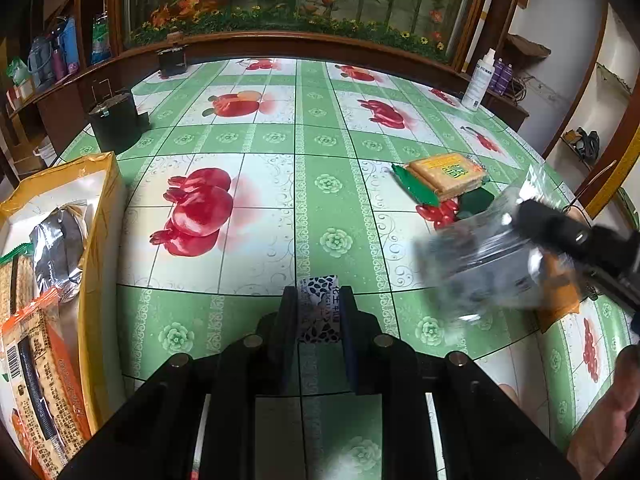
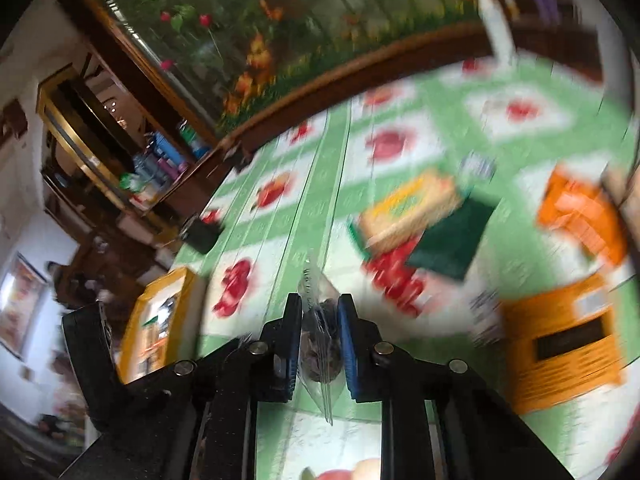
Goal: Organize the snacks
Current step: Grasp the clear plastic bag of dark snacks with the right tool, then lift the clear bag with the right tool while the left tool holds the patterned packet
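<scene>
From your left wrist camera, your left gripper (image 1: 318, 316) is clamping down on a small packet (image 1: 319, 312) printed in a black-and-white spotted pattern, the two pads pressing its sides just above the green fruit-print tablecloth (image 1: 280, 184). To the left, the yellow-rimmed box (image 1: 105, 216) is sitting at the table's edge, already holding a dark foil pack (image 1: 60, 248), a cracker pack and an orange-trimmed biscuit pack (image 1: 40, 384). Farther out on the right, a pack of golden crackers (image 1: 446, 174) with green wrapper ends is lying flat on the cloth, a dark green piece just beside it. At the right edge your right gripper (image 1: 560, 232) is showing as a blurred black shape, carrying a clear plastic bag (image 1: 480, 264) with dark contents; an orange pack (image 1: 560, 292) is lying under it.

Switching to your right wrist camera, everything is smearing with motion. Your right gripper (image 2: 319, 332) is pinching that clear bag (image 2: 320, 344) between its blue pads, dark pieces showing through the plastic. Ahead, the cracker pack (image 2: 408, 208) is lying on the cloth, touching a dark green packet (image 2: 452, 240). Two orange packs are lying to the right, one near (image 2: 560, 344), one farther (image 2: 580, 216). The yellow box (image 2: 160, 320) is sitting to the left, your left gripper's black body (image 2: 88, 360) in front of it.
</scene>
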